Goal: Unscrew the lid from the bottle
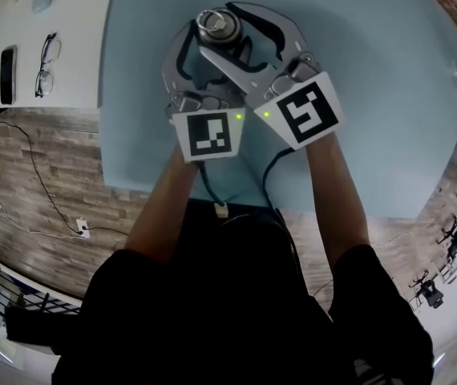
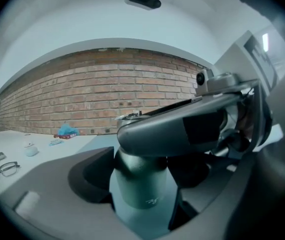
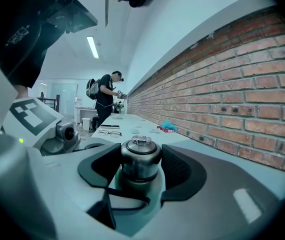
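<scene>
Between the dark pads of our right tool [image 3: 140, 168] sits the metal lid [image 3: 140, 154], pinched from both sides. It rests on the neck of the green bottle [image 2: 141, 196]. Lower down, our left tool [image 2: 143, 178] is pressed on the body of this bottle, which stands upright on the light blue desk [image 1: 373, 95]. The two tools cross closely above it. Further left, on a white desk [image 1: 76, 22], glasses [image 1: 46, 62] lie beside a dark phone [image 1: 8, 74].
</scene>
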Demonstrator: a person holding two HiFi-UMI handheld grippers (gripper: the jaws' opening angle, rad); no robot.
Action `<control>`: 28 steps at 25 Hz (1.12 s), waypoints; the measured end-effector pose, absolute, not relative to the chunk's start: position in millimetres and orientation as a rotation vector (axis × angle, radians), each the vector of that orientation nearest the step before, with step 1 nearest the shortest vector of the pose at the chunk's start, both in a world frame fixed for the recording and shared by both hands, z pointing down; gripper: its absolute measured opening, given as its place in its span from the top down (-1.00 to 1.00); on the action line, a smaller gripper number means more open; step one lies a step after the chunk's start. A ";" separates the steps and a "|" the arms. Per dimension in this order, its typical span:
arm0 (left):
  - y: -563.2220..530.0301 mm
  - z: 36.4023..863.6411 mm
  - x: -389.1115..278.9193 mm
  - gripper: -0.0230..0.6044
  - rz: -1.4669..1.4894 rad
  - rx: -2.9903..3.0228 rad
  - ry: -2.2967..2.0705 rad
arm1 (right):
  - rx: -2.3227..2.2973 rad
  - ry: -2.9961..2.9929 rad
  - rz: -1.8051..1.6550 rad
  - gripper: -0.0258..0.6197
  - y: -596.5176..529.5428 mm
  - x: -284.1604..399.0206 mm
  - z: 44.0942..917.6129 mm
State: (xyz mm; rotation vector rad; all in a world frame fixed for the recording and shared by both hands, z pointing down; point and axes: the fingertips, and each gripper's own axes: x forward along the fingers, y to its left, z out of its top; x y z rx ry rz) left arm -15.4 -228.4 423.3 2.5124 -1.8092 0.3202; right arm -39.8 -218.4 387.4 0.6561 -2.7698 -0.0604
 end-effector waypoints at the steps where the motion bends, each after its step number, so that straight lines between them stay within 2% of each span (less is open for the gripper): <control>1: -228.3 423.3 -15.3 -0.12 0.317 2.520 -1.800 | 0.655 -2.771 -0.060 0.12 -218.4 -39.8 387.5; 14: -226.1 423.1 -17.4 -0.09 0.255 2.786 -1.389 | 0.562 -2.800 -0.077 0.12 -219.1 -44.2 388.8; 18: -226.1 424.0 -16.8 -0.09 0.330 2.860 -1.283 | 0.560 -2.801 -0.079 0.12 -220.3 -43.7 387.4; 28: -227.0 426.8 -17.7 -0.16 0.346 2.607 -1.639 | 0.615 -2.799 -0.058 0.12 -220.3 -43.0 386.5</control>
